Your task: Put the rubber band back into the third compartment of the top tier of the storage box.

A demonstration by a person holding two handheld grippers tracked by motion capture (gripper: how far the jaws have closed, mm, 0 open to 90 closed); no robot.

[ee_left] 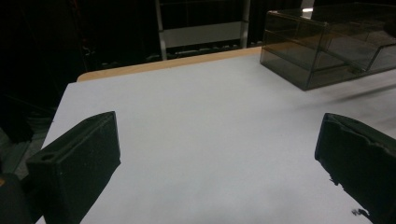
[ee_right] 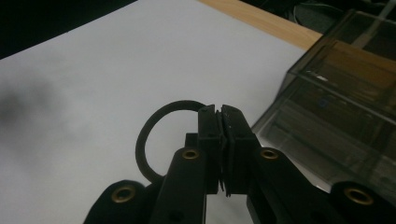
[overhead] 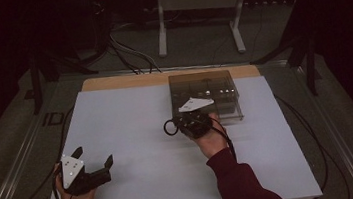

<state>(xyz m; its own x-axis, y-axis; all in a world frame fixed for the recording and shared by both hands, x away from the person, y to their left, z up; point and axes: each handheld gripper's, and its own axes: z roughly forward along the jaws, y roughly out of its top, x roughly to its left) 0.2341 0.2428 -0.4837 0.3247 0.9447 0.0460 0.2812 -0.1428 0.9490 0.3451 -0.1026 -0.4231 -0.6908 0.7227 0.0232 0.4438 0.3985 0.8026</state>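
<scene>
Pick-up done: right tool clamped on thin black rubber ring, beside smoky clear plastic drawer box; stowing remains; left tool wide, idle on worktop.

Ring lower arc behind gripper

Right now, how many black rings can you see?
1. The black ring is pinched in the right gripper, near the smoky plastic box. More could be hiding inside the dark box; I cannot tell.
</scene>
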